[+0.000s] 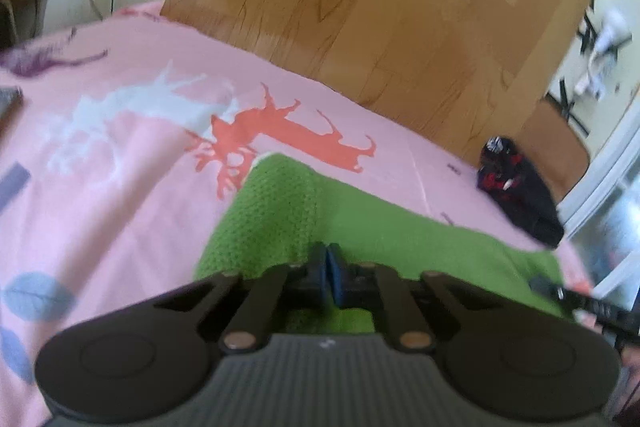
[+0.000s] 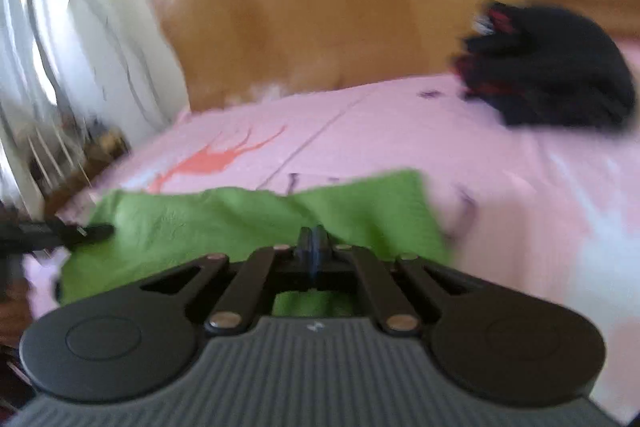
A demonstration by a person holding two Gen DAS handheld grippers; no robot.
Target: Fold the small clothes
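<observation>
Left gripper (image 1: 328,259): jaws pressed together over the near edge of the green knitted cloth (image 1: 280,211); whether cloth is pinched, cannot tell.
Right gripper (image 2: 314,243): jaws likewise pressed together at the cloth's near edge; grip unclear.
Handling: likely light, soft, limp; best taken at corners or hem.
Look: waffle-textured green, partly doubled over, lower centre.
Resting on: pink printed bedsheet (image 1: 120,187).
Farther: dark red-patterned garment (image 2: 552,75), upper right; wooden floor (image 1: 380,7) beyond.

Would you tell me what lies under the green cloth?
The green cloth lies on the pink printed bedsheet; whatever the sheet shows beneath it is covered.
</observation>
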